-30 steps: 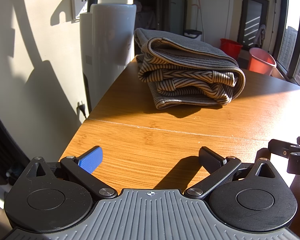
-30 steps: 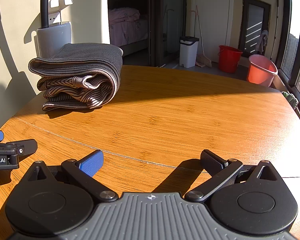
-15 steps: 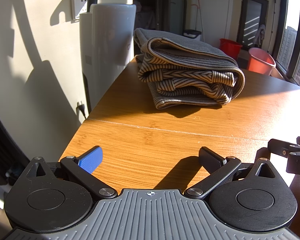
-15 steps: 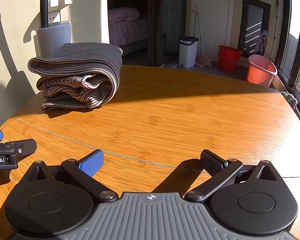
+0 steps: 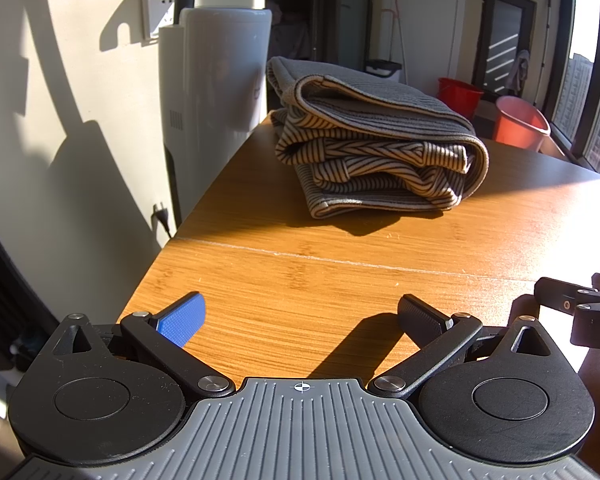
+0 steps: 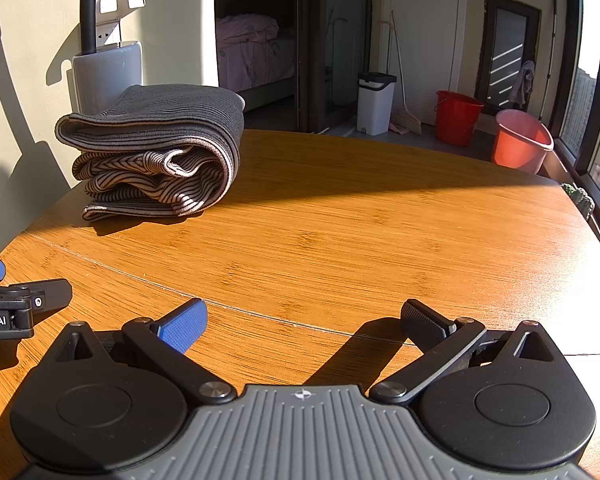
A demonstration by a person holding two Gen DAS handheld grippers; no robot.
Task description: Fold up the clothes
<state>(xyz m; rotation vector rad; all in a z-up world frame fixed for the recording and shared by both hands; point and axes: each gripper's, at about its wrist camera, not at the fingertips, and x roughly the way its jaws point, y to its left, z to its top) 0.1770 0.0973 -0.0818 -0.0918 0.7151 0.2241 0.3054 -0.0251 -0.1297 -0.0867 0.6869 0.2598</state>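
Since the grey-and-beige striped knit garment (image 5: 376,152) already sits as a compact multi-layer bundle at the far left part of the round wooden table (image 5: 340,280), the fold looks done or nearly so; that's a judgement from its shape only.

Left to right:
- White cylindrical appliance (image 5: 220,72) stands off the table's left edge, just behind the bundle. Not part of the job.
- Garment: plain grey face on top, striped layers stacked beneath, rolled edge facing right. Bottom layer sticks out a bit at the near side, and inner folds look slightly bunched. Could take a tidy-up press, optional.
- Left gripper (image 5: 300,316): fingers spread wide, holding nothing, low over the near table edge, well apart from the garment.
- Right gripper (image 6: 304,318): same, fingers wide apart and empty, near edge, garment far off to its left (image 6: 156,152).
- Rest of the table to the right is bare wood in sunlight; no other clothes in view on it.
- Red bucket (image 6: 458,118) and pink bucket (image 6: 522,140) sit on the floor beyond, irrelevant.

Remaining, as far as I can tell: nothing unfolded is visible. Whether more garments wait out of frame, cannot tell.
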